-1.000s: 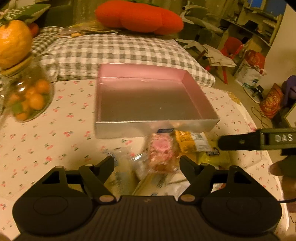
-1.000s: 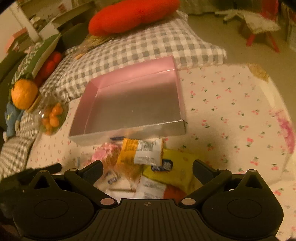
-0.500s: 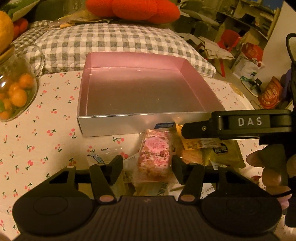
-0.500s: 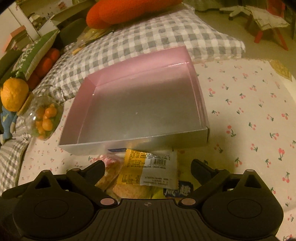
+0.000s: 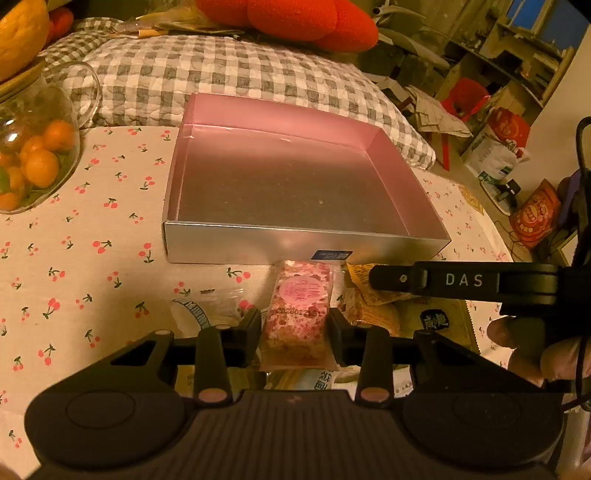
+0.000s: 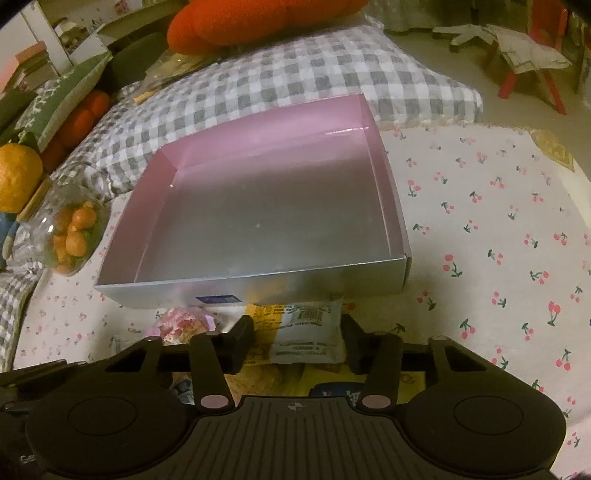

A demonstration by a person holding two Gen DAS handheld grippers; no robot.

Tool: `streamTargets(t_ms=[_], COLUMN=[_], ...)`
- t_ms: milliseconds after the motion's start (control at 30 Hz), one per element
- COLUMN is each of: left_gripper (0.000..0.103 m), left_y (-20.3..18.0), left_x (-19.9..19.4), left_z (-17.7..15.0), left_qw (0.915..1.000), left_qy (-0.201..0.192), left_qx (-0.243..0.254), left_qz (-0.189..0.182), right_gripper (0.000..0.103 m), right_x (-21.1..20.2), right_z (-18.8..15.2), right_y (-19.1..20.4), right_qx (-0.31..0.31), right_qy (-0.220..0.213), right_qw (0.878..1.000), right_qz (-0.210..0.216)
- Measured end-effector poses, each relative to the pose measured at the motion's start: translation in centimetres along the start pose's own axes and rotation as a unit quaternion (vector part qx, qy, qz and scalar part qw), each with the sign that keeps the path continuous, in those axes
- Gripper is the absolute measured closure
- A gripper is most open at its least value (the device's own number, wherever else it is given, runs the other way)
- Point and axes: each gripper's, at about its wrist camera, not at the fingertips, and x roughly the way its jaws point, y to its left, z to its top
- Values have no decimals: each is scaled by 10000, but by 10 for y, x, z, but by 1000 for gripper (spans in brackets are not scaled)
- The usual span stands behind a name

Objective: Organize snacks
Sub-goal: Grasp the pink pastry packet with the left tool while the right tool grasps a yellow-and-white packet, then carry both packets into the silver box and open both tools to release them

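A silver box with a pink inside [image 5: 295, 243] [image 6: 258, 284] stands empty on the cherry-print cloth. A pile of snack packets lies in front of its near wall. My left gripper [image 5: 295, 326] is shut on a pink-and-white snack bar [image 5: 299, 310], one finger on each long side. My right gripper [image 6: 295, 338] has closed onto a white and yellow packet [image 6: 306, 332], its fingers touching both sides. The right gripper's finger [image 5: 461, 280] shows in the left wrist view above an orange packet [image 5: 369, 310]. The pink bar [image 6: 181, 325] shows left in the right wrist view.
A glass jar of small oranges [image 5: 33, 162] [image 6: 74, 236] stands left of the box. A grey checked cushion [image 5: 221, 77] and a red plush [image 5: 295, 18] lie behind it. A yellow packet [image 5: 439, 321] lies under the pile. The table edge curves at the right.
Both grippers moved forward and down to the pile and closed: the left onto the pink snack bar, the right onto the white and yellow packet.
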Motion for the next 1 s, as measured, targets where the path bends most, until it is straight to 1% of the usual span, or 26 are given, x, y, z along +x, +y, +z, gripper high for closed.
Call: streamTargets(t_ms=[167,333,500,700,1000], left_gripper=[71,72,72,72,73], left_y=[0,-1,0,5,8], left_x=[0,-5,-9,-14,-23], left_z=[0,-1,-2,-2,0], left_qw=[9999,9999,9999,9997,9995], left_qy=[25,28,32,13,-58], left_qx=[-98,-96,-117,-234,-322], left_qz=[15,28,32,34,-15], right_gripper=[69,74,82,87,91], right_x=[-7,-13,-24,-33,-46], right_z=[1,0,1,1,0], right_y=[0,0,0,-2,-5], right_qx=[-44,-46,0,57,164], right_qy=[-76,-159,-245,-294,-368], right_qw=[9999,9998,9995,9990,9981], right_qz=[78,88,211,341,468])
